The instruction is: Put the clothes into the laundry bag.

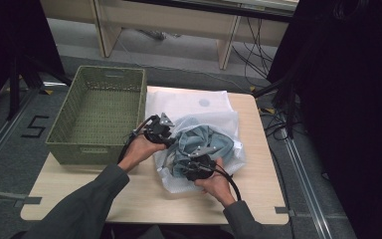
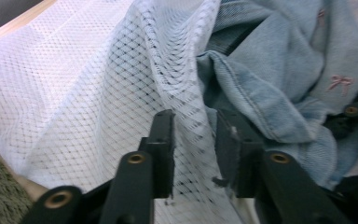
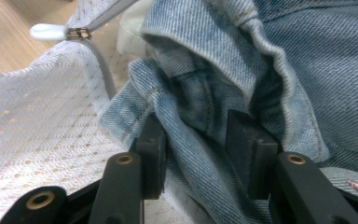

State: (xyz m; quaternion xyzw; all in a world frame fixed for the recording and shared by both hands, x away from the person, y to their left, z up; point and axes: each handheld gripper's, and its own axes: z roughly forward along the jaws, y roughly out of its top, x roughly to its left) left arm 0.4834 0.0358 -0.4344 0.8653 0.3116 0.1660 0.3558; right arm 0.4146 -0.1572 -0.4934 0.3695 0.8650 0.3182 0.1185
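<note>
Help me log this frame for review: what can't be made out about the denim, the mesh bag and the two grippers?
- Denim garment: its type, bunched inside the mesh bag, high view.
- Left gripper: mesh lies between the jaws; whether the pads press it is unclear.
- Right gripper: a denim fold hides the pad contact.
- Basket: its far inner wall, hidden by the rim.

**Legible markings**

A single figure "5", dark on the grey floor, lies left of the green basket in the high view. The denim garment bears a small pink bow motif, with no lettering.
</note>
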